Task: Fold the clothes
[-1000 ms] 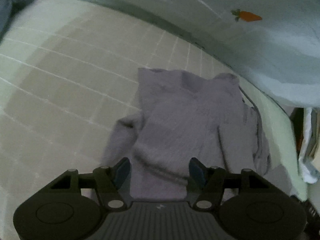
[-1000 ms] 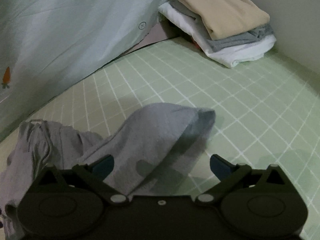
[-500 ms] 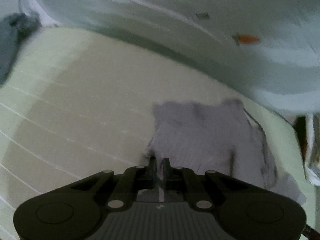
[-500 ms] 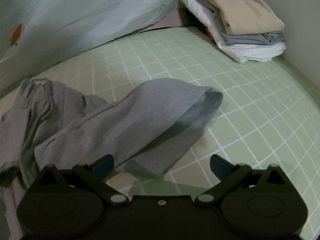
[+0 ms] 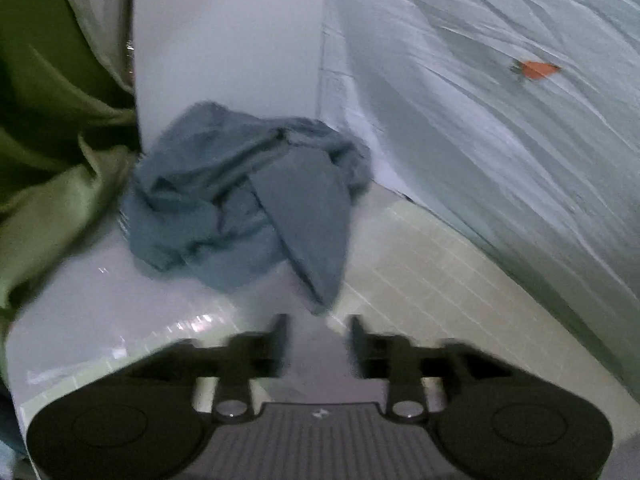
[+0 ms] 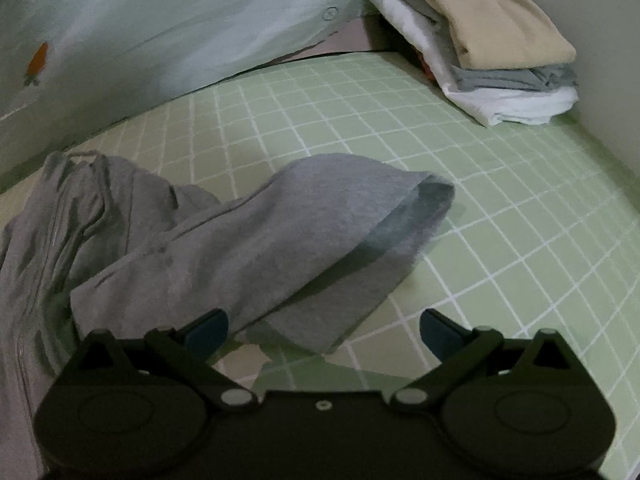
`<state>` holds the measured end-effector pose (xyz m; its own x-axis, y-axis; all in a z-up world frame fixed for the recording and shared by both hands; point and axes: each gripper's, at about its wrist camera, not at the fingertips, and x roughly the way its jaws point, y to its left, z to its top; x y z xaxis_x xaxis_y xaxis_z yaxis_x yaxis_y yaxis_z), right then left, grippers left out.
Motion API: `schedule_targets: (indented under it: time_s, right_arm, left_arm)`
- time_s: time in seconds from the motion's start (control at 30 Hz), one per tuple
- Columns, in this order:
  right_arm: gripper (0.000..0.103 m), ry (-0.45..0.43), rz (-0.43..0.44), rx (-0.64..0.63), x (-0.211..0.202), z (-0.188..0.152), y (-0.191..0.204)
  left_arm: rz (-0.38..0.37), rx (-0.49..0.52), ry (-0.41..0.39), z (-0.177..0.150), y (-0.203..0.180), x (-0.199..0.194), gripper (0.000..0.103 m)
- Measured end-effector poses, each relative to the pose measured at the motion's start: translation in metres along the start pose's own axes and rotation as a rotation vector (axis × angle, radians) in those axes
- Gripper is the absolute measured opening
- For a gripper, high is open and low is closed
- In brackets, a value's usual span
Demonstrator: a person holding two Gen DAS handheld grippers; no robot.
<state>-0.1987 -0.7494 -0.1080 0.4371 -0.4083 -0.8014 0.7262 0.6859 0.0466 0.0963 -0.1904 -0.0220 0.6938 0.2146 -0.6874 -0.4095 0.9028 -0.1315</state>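
Note:
A grey hooded sweatshirt lies rumpled on the green checked bed sheet; one sleeve stretches right with its cuff turned over. My right gripper is open and empty, low over the near end of that sleeve. My left gripper is blurred, its fingers partly apart with nothing between them. It faces a crumpled blue-grey garment on a white surface at the bed's edge. The sweatshirt is out of the left wrist view.
A stack of folded clothes, beige on top, sits at the far right corner by the wall. A pale quilt with a carrot print runs along the back, also in the left wrist view. Green fabric hangs at left.
My left gripper closed on the sweatshirt's edge, then opened and swung left to face the blue-grey garment. The right gripper stayed open while the sleeve shifted slightly in its view.

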Motion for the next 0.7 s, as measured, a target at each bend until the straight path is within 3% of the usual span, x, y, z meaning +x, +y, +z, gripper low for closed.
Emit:
schedule_targets:
  time_s: [0.07,0.17,0.4,0.5,0.6,0.63,0.7]
  right_arm:
    - [0.103,-0.003,0.024,0.039,-0.001,0.002,-0.005]
    - [0.103,-0.007,0.059,0.098,-0.001,0.005,-0.012]
    - [0.103,0.007,0.184,0.177,0.012,0.018,-0.013]
    - [0.102,0.051,0.197,0.187,0.025,0.026,-0.01]
    - [0.074,0.056,0.216,0.214,0.031,0.031,-0.009]
    - [0.056,0.058,0.232,0.22,0.032,0.032,-0.01]
    - [0.031,0.059,0.266,0.232,0.033,0.033,-0.013]
  left_arm:
    - [-0.035,0.041,0.03,-0.018,-0.005,-0.004,0.072]
    - [-0.085,0.153,0.133,-0.061,-0.041,-0.006,0.078]
    - [-0.241,0.319,0.344,-0.154,-0.113,-0.018,0.079]
    - [-0.259,0.394,0.374,-0.177,-0.131,-0.026,0.079]
    - [-0.264,0.452,0.397,-0.193,-0.139,-0.031,0.079]
    - [-0.26,0.468,0.404,-0.197,-0.139,-0.031,0.079]
    - [-0.247,0.485,0.41,-0.205,-0.137,-0.031,0.084]
